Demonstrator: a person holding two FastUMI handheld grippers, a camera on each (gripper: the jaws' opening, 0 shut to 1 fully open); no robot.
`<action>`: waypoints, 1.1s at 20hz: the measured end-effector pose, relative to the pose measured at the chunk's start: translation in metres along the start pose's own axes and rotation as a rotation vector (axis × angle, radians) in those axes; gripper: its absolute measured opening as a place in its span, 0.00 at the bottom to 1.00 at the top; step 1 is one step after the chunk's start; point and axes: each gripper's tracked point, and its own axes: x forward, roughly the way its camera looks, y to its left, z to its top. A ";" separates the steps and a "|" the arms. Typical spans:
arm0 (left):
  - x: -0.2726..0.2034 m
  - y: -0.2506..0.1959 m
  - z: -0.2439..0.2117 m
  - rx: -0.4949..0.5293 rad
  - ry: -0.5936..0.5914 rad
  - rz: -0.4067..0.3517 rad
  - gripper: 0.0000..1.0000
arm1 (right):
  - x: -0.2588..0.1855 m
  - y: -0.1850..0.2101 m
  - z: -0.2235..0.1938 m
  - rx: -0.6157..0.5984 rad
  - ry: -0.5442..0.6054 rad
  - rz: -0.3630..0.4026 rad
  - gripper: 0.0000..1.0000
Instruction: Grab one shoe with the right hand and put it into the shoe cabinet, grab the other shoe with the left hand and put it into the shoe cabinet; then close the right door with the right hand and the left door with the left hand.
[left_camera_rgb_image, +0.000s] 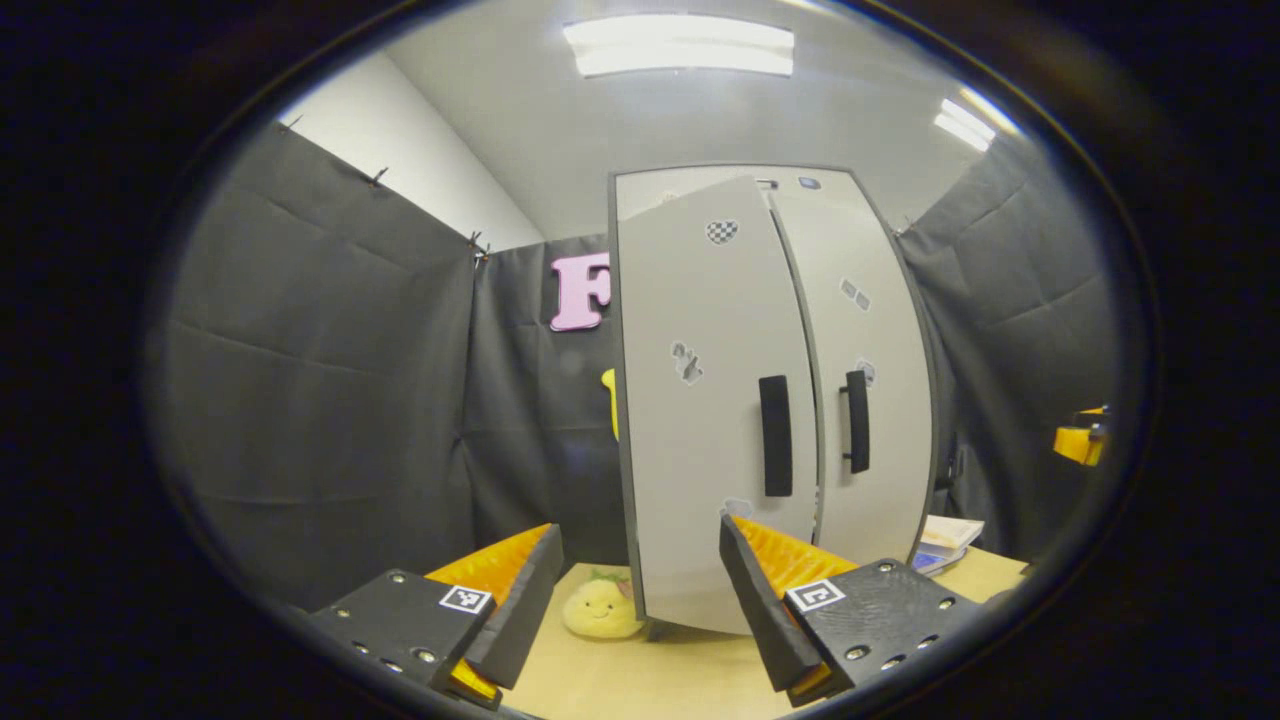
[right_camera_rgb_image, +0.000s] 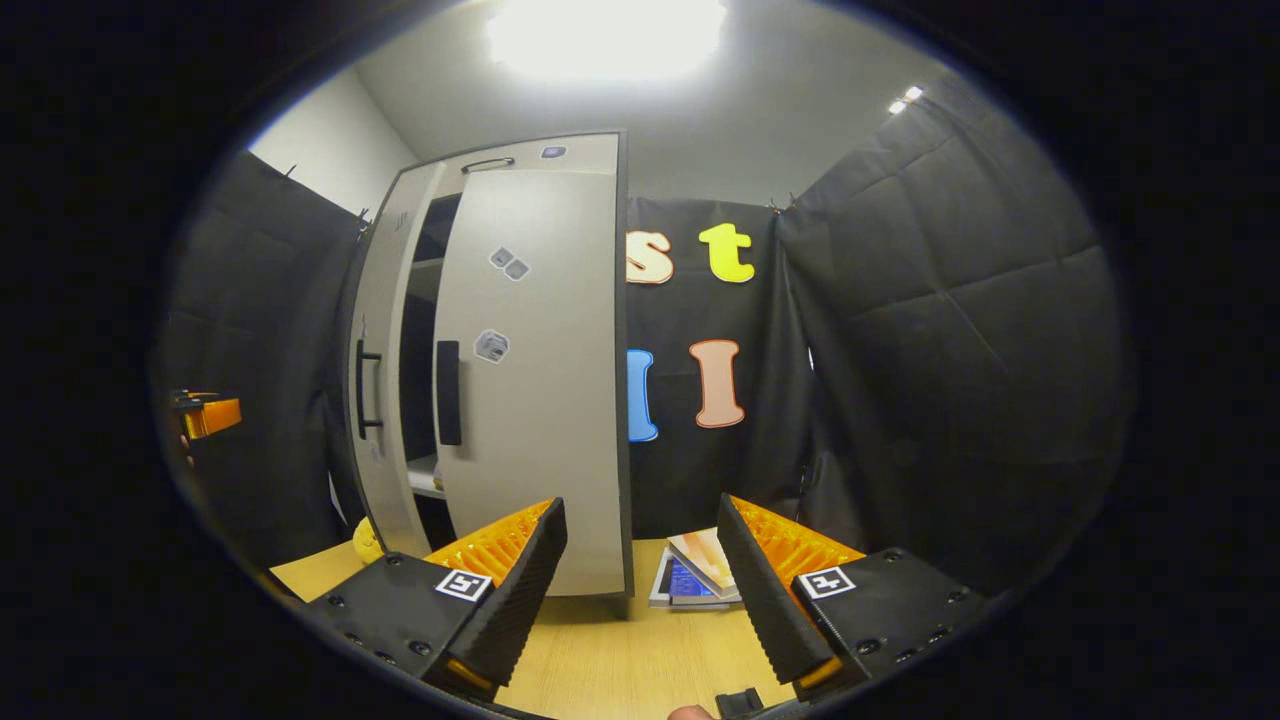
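Light comes from above: long white ceiling light panels (left_camera_rgb_image: 680, 45) shine evenly in the left gripper view, while in the right gripper view one ceiling lamp (right_camera_rgb_image: 605, 25) burns out into a white glare with no detail. The tall pale-grey cabinet with black handles (left_camera_rgb_image: 770, 400) is evenly lit and sharp, its straight edges bowed by the fisheye lens. The black quilted cloth walls (right_camera_rgb_image: 950, 330) stay dim. Toward the rims both pictures darken and soften.
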 end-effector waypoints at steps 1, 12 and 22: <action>-0.006 0.005 0.000 -0.002 -0.003 -0.003 0.90 | -0.008 0.007 0.004 -0.004 -0.007 0.006 0.95; -0.044 0.030 -0.010 -0.007 -0.013 -0.031 0.91 | -0.053 0.050 0.001 -0.023 -0.020 0.010 0.95; -0.045 0.033 -0.014 0.010 -0.016 -0.047 0.91 | -0.058 0.066 -0.003 -0.041 -0.040 0.011 0.95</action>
